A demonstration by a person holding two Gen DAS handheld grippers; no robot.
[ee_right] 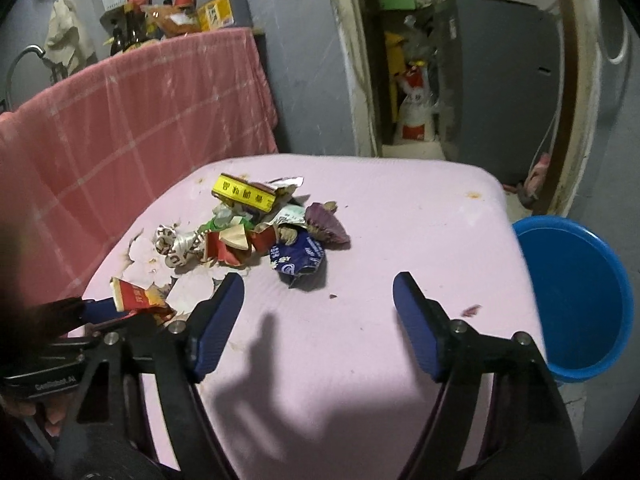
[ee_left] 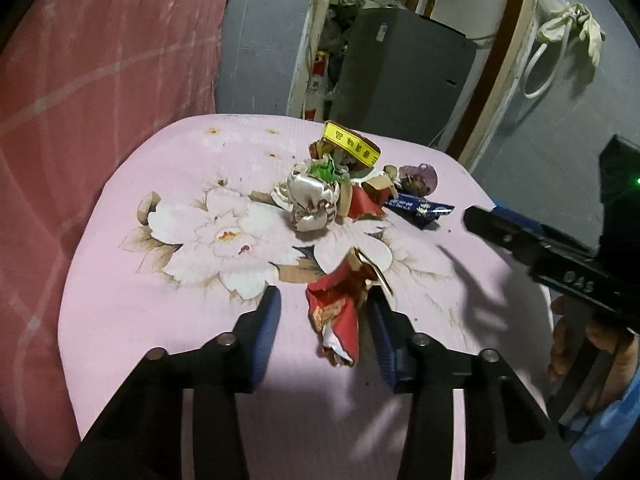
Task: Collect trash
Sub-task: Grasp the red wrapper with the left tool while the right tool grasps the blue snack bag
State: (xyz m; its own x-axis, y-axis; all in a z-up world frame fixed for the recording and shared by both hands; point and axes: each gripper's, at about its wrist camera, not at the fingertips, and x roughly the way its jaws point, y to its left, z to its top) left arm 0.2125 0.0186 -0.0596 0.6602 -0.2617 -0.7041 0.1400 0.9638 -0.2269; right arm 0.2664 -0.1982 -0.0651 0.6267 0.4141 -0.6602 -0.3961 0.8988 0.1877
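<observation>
Two hand-held grippers over a pink flowered tabletop. Left hand-held gripper: fingers apart around a red wrapper, its right pad touching it. Right hand-held gripper: spread wide, holding nothing. Trash pile mid-tabletop; blue basin beside the tabletop's right edge.

Both grippers are black, angular frames with silver round screw heads along the arms. The left gripper has jaws faced with ribbed dark-blue pads, and so has the right gripper. Pale lettering marks the black body of each, too blurred to read surely. The right hand shows bare skin, beside a blue sleeve.
</observation>
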